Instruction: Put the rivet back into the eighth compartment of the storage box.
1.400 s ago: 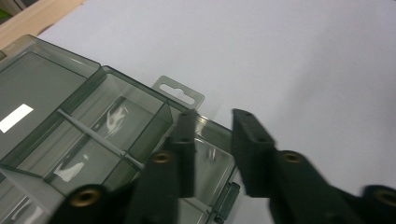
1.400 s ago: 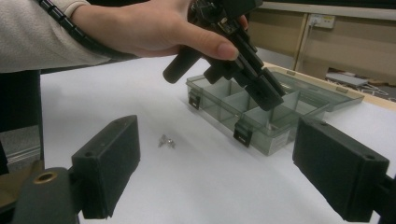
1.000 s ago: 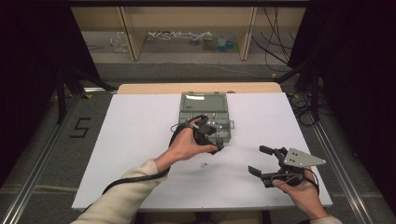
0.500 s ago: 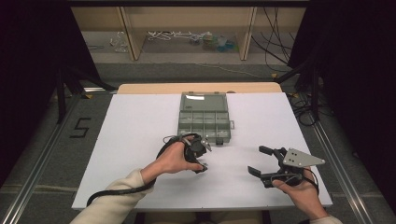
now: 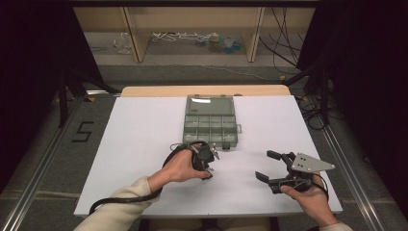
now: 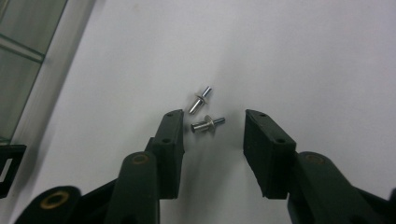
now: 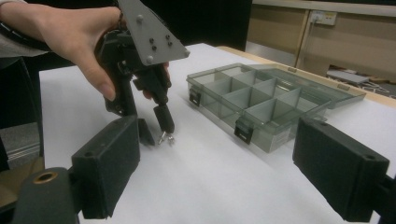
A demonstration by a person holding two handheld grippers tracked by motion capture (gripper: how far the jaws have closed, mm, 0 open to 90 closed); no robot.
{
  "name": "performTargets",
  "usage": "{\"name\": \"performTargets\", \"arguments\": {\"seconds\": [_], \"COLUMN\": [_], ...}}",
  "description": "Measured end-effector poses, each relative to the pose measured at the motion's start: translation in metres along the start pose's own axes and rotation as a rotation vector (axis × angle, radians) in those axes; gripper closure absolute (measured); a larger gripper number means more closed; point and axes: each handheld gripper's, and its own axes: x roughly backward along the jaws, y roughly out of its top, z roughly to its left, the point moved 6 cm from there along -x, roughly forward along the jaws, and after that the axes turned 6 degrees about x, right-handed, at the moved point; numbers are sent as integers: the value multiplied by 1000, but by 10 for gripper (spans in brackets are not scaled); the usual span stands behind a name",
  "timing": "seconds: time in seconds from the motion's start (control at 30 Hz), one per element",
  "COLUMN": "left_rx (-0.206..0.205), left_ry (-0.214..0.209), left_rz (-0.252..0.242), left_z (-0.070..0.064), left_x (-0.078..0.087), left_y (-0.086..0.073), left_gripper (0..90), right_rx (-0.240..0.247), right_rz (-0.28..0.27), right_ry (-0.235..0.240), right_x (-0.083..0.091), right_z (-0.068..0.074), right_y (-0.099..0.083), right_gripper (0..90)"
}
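nearest the table's front edge, right side: right gripper [image 5: 269,166], held in a hand, jaws wide apart with nothing between them, resting low over the white table [image 5: 134,144]. left of centre: left gripper [image 6: 212,135], pointed down at the table, jaws apart, straddling the nearer of two small metal rivets [image 6: 205,125]; second rivet [image 6: 200,100] lies just beyond, perhaps touching the first. neither rivet gripped. farther back, centre: grey compartment box [image 5: 210,126], lid open and laid flat behind it; its compartments look empty, though detail is poor.
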Motion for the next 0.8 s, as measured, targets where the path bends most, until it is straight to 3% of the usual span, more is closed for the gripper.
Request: {"name": "performTargets", "arguments": {"seconds": [0.2,0.23,0.4,0.6,0.7,0.73,0.77,0.8], "left_rx": [4,10,35,51,60,77,76,28], "left_ry": [-7,-8,-11,-23,-34,-45,-35,-9], "left_rz": [10,16,11,1,-2,-35,-35,-1], "left_z": [-3,-4,-4,-2,-2,-3,-3,0], "left_x": [0,1,1,1,2,2,2,2], "left_y": [0,0,-1,-1,-1,0,0,-2], "left_gripper": [719,781,794,796,800,862,863,862], "right_rx": [3,1,4,2,3,-2,-2,-1], "right_rz": [-13,11,-14,9,-15,-12,-13,-13], "right_ry": [-2,-4,-2,-2,-1,0,0,0], "right_x": [-1,1,-1,1,-1,-1,-1,-1], "right_z": [0,0,0,0,0,0,0,0], "right_y": [1,0,1,0,1,1,1,1], "right_gripper": [159,159,160,159,159,159,160,160]}}
